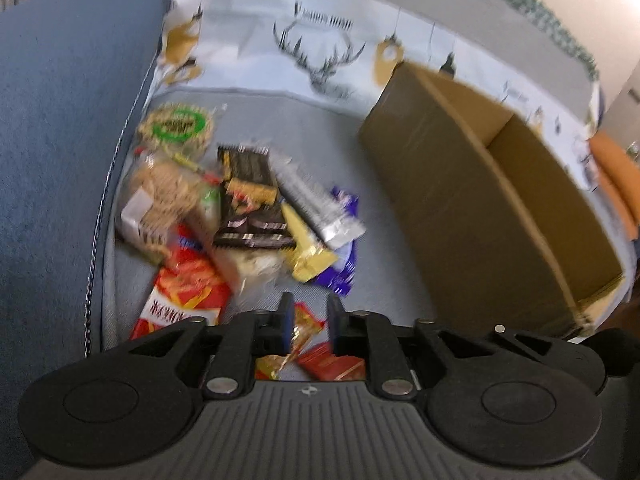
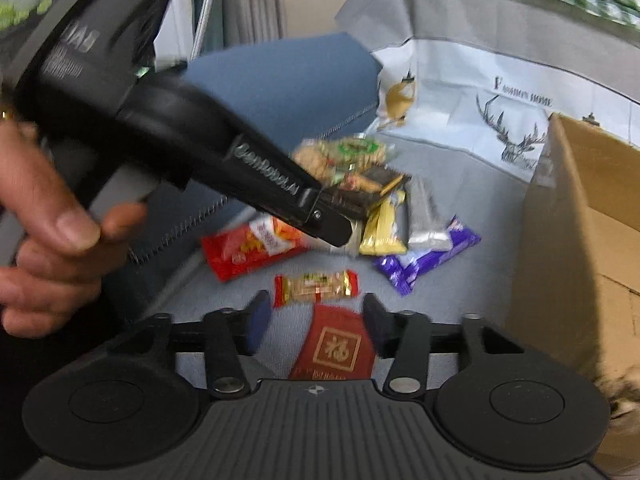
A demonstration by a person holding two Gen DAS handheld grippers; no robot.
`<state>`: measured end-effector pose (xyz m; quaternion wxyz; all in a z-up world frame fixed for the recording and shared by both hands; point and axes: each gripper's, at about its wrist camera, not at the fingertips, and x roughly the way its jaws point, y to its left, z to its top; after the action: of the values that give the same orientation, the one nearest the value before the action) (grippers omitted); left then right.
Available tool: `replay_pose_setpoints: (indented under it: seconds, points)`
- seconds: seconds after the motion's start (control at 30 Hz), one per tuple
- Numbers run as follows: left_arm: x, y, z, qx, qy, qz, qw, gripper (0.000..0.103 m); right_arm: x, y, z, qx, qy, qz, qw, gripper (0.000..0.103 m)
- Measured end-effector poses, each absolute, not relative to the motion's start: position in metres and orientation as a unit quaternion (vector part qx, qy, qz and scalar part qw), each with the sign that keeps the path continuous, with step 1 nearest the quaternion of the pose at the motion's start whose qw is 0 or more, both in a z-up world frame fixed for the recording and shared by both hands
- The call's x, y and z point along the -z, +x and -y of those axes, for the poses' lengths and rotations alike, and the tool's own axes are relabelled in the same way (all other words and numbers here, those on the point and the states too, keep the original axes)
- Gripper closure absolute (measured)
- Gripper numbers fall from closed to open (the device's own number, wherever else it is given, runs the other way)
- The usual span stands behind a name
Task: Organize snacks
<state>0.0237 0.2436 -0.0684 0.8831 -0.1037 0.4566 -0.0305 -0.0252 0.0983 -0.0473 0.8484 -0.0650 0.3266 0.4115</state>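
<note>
Crinkly foil and plastic wrappers are lying in a loose heap on a pale grey woven cover, left of centre in the left wrist view. A glossy black packet (image 1: 250, 200) is sitting on top, with a silver sachet (image 1: 320, 208) and a gold bar (image 1: 306, 246) fanning out beside it, a purple wrapper (image 1: 342, 270) showing under them, and a red-orange bag (image 1: 182, 292) lying at the lower left. A round, clear-wrapped snack with a green label (image 1: 176, 126) is resting at the heap's upper edge. A plain brown cardboard box (image 1: 480, 216), open-topped, is standing at the right, apart from the heap.

The left gripper (image 1: 308, 316) is hovering with its jaws slightly apart over a red-and-gold candy, touching nothing. In the right wrist view, the right gripper (image 2: 314, 320) is holding its jaws well apart above a matte red packet with a gold square emblem (image 2: 340, 344); a small red-ended candy bar (image 2: 316, 286) is lying just beyond. A hand (image 2: 44, 240) is gripping the left tool at the left edge.
</note>
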Motion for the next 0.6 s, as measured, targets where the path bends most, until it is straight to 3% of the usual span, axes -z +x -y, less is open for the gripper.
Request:
replay_pose_setpoints:
  seconds: [0.07,0.33,0.43,0.53,0.6]
  points:
    - [0.073,0.029,-0.241,0.022,-0.089,-0.474,0.876,0.064,0.059,-0.025,-0.101,-0.41,-0.073,-0.337,0.844,0.042]
    - [0.086,0.044,-0.229,0.022,-0.061,-0.524,0.85,0.061,0.081,-0.012,-0.103,-0.391,-0.089,-0.377,0.835,0.04]
    - [0.092,0.049,-0.224,0.02,-0.048,-0.541,0.839,0.061,0.086,-0.01,-0.104,-0.389,-0.095,-0.386,0.831,0.041]
    - [0.095,0.05,-0.221,0.012,-0.038,-0.548,0.835,0.062,0.085,-0.014,-0.104,-0.393,-0.11,-0.377,0.832,0.051]
    - [0.095,0.05,-0.221,0.007,-0.037,-0.548,0.836,0.074,0.084,-0.015,-0.103,-0.394,-0.112,-0.374,0.832,0.055]
